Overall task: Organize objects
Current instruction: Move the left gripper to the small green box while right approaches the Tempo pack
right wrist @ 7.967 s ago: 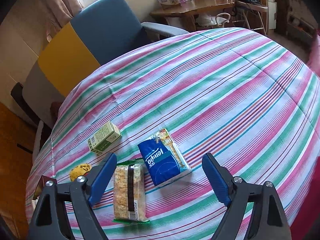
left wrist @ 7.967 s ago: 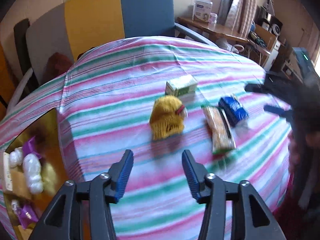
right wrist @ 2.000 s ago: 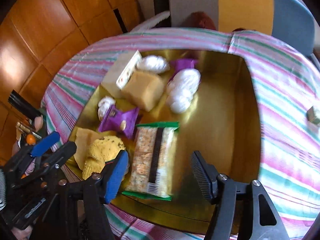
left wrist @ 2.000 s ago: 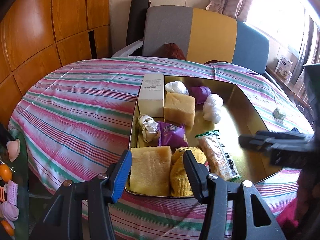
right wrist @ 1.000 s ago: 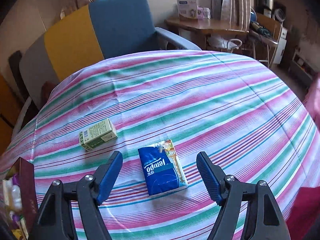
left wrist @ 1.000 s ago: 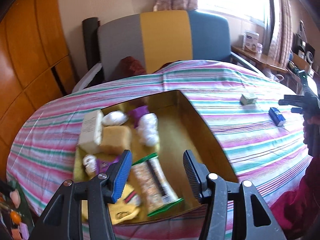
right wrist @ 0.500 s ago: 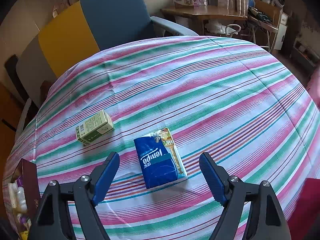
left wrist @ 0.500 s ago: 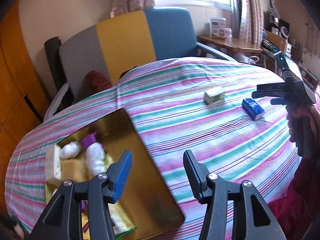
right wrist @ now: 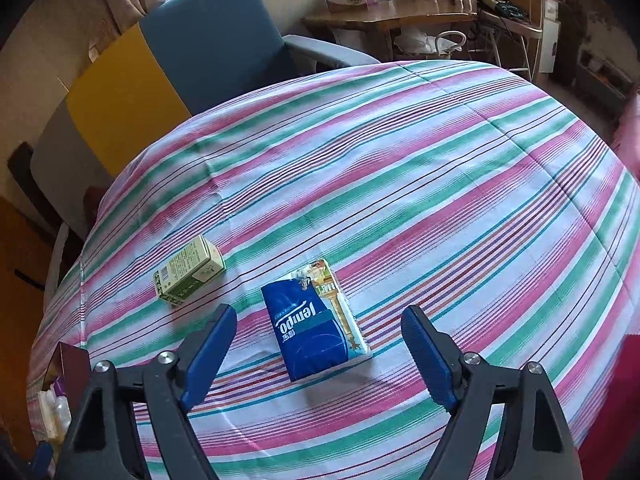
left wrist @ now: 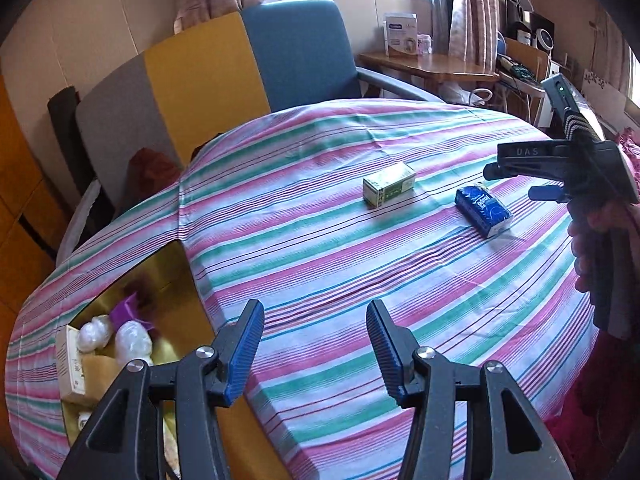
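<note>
A blue tissue pack (right wrist: pixel 316 324) lies flat on the striped tablecloth. My right gripper (right wrist: pixel 318 340) hovers over it, jaws opening wide, one pad on each side and neither touching it. In the left wrist view the same tissue pack (left wrist: pixel 483 210) sits far right under the right gripper (left wrist: pixel 516 182). A small green box (left wrist: pixel 388 189) (right wrist: pixel 189 276) rests left of the pack. My left gripper (left wrist: pixel 314 344) is open and empty above bare cloth. The gold tray (left wrist: pixel 172 276) at lower left holds white balls, a purple packet and a white box.
A grey, yellow and blue chair (left wrist: pixel 224 68) stands behind the round table. A wooden side table (left wrist: pixel 432 66) with a white carton is at the back right. A person's hand (left wrist: pixel 588 240) holds the right gripper's handle. The tray's corner (right wrist: pixel 74 364) shows at lower left.
My left gripper has swung right, from over the gold tray to over bare cloth. The right gripper's jaws have spread wider around the tissue pack, which has not moved.
</note>
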